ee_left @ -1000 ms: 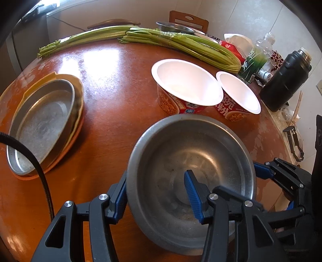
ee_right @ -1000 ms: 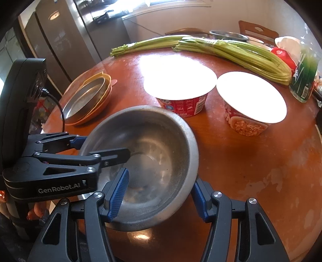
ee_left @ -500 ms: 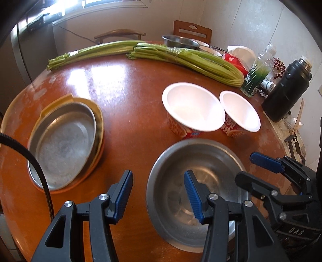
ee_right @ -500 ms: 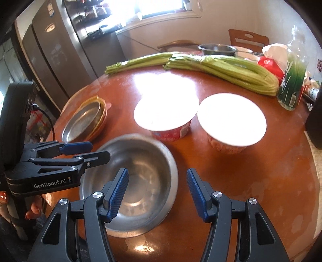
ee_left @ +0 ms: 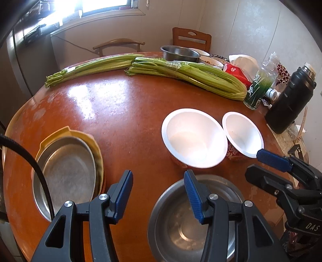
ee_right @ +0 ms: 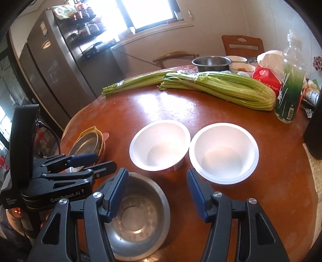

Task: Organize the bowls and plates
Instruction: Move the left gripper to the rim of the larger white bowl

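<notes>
Both grippers' fingers (ee_left: pixel 192 194) empty above steel bowl (ee_right: pixel 138 219).

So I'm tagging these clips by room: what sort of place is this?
Most likely a home kitchen or dining corner. A round wooden table holds bunches of celery and empty bowls, with a tall fridge by the window and wooden chairs behind.

bright window (ee_right: pixel 153 14) backlight, glare on table (ee_left: pixel 90 96), fisheye-warped edges
</notes>
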Demonstrator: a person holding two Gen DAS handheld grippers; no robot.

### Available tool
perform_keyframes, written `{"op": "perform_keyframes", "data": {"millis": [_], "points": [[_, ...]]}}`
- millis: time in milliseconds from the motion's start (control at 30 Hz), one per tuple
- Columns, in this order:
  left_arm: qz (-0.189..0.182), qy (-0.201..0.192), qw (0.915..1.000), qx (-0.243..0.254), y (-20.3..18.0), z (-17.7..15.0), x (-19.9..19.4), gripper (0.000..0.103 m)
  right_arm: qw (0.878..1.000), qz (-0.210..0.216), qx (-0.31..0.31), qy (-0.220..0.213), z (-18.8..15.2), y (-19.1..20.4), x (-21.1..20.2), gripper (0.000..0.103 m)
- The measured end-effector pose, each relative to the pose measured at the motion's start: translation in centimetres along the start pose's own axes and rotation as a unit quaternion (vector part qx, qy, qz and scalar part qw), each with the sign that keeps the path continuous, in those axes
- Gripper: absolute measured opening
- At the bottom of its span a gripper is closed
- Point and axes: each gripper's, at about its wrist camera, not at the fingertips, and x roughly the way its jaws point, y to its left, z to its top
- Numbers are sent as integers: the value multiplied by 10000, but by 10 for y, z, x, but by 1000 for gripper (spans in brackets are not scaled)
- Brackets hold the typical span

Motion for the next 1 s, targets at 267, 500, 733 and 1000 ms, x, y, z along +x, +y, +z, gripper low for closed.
{"op": "perform_keyframes", "data": {"millis": [267, 500, 733, 1000], "points": [[7, 57, 10000, 0, 5, 12, 13, 52, 9998, 56, 88, 172, 1, -4, 12, 62], [-6, 150, 9999, 42, 6, 21, 28, 52, 9984, 252, 241, 451, 4, -7, 31, 62], [-92, 173, 9998, 58, 6, 30, 39, 53, 9966, 326, 391, 640, 6, -9, 46, 62], [-163, 103, 9998, 18, 7, 45, 46, 53, 9959, 250, 617, 611, 8, -18, 56, 62]]}}
